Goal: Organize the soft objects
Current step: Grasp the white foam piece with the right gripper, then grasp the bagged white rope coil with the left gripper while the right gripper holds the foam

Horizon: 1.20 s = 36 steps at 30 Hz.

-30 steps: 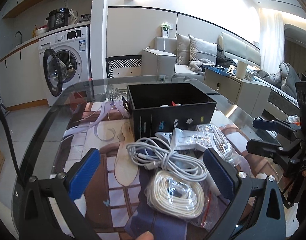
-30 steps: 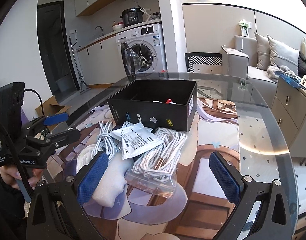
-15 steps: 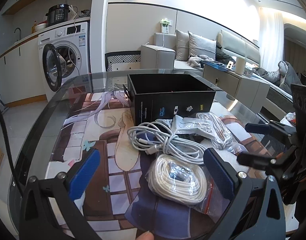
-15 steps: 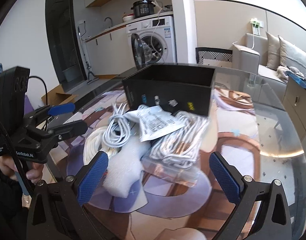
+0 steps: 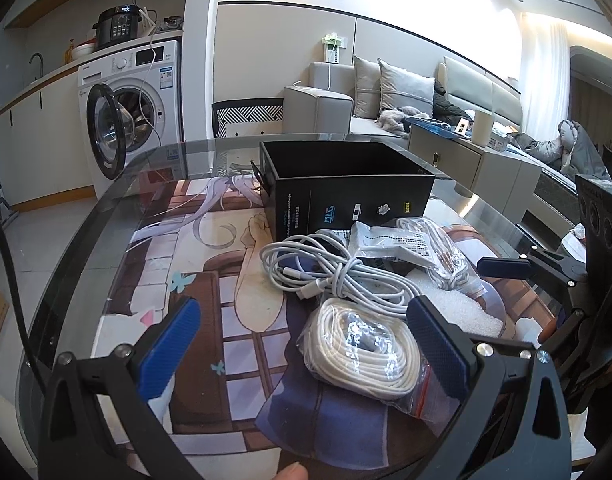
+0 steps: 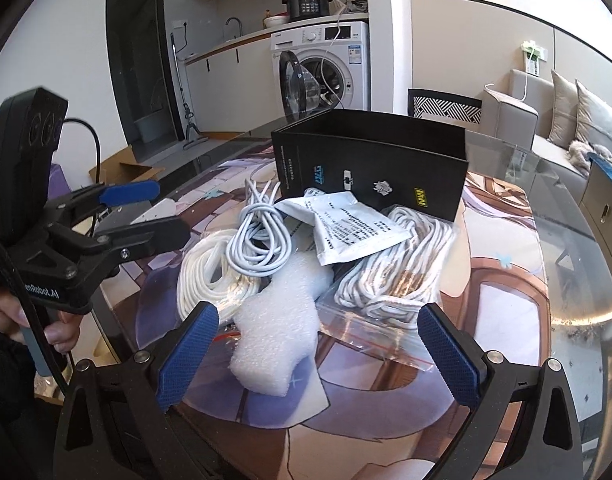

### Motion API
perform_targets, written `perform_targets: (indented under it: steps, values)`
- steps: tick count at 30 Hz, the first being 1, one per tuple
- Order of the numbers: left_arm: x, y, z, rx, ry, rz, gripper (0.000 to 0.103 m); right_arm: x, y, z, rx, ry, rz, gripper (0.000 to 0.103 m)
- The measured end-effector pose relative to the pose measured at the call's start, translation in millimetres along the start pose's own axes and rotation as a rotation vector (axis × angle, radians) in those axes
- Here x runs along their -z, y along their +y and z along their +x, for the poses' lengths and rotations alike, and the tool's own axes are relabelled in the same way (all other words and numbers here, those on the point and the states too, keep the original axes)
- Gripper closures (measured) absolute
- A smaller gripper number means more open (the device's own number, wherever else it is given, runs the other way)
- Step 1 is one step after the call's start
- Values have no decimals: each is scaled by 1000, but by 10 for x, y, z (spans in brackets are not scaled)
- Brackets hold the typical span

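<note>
On the glass surface (image 5: 118, 216), over a printed anime mat (image 6: 502, 264), sits a pile of soft items just in front of a black open-top box (image 5: 346, 188). Left gripper (image 5: 306, 344): fingers spread wide, holding nothing, hovering low around a bagged white rope coil (image 5: 362, 348); the coil lies between the blue pads, contact not clear. Behind the coil, a loose grey-white charging cable (image 5: 334, 272), touching it. Right gripper (image 6: 318, 356): fingers also wide open, empty, framing a white foam piece (image 6: 278, 332) that lies at the near side of the pile. Beside the foam, a second bagged white cord bundle (image 6: 398, 268) in a clear zip bag, with a white printed pouch (image 6: 346, 228) lying on top of it and leaning toward the box. Left gripper shows at the left edge of the right wrist view, a hand (image 6: 34, 320) on its handle. Washing machine (image 5: 134, 108) with door open in the background.
</note>
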<state>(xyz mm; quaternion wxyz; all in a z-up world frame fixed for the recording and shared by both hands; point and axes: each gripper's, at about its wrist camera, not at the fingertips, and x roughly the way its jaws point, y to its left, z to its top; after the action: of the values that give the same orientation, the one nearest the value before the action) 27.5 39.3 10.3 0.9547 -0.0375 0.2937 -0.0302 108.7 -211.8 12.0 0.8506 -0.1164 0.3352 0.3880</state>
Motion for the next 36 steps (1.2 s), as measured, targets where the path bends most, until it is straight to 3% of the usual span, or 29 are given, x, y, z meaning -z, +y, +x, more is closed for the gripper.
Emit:
perform_targets:
  steps: [4,17,19,36]
  values:
    - [16,3,14,-1,6,-3,0,14,20,47,9,20,-20,23]
    - [34,-22,47,2,21,7,0,60,105,105,-26,30,-54,49]
    - [38,-29,49,3,23,10,0,57,101,93,-43,28,-53,62]
    - [132,-192,216,66,117,65,0,-36,-126,-294,-45,-118,15,64]
